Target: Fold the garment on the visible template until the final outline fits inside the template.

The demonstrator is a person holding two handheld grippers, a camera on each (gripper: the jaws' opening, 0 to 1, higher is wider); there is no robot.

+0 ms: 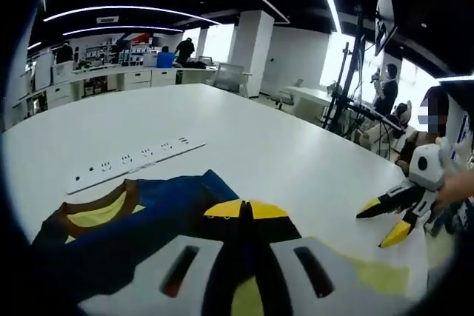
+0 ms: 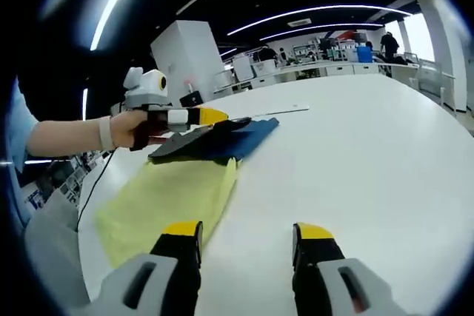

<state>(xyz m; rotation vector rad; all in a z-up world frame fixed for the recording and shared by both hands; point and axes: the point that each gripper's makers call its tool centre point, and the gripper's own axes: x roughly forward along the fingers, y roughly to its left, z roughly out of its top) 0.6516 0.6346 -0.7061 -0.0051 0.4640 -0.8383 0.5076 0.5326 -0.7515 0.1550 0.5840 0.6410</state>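
Garment (image 2: 215,140), navy: on yellow template (image 2: 167,201), white worktop (image 2: 370,160). Left claw (image 1: 243,212) clamped on its edge, apparently lifting for a fold. Right claw (image 2: 244,236) apart, empty, hovering clear.

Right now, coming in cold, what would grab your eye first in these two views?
The dark blue garment with its brown-and-yellow collar, lifted off the white table in the shut left gripper. Next, the pale yellow template spread flat beneath it. The right gripper hangs open over bare tabletop, and a white power strip lies beyond the garment.
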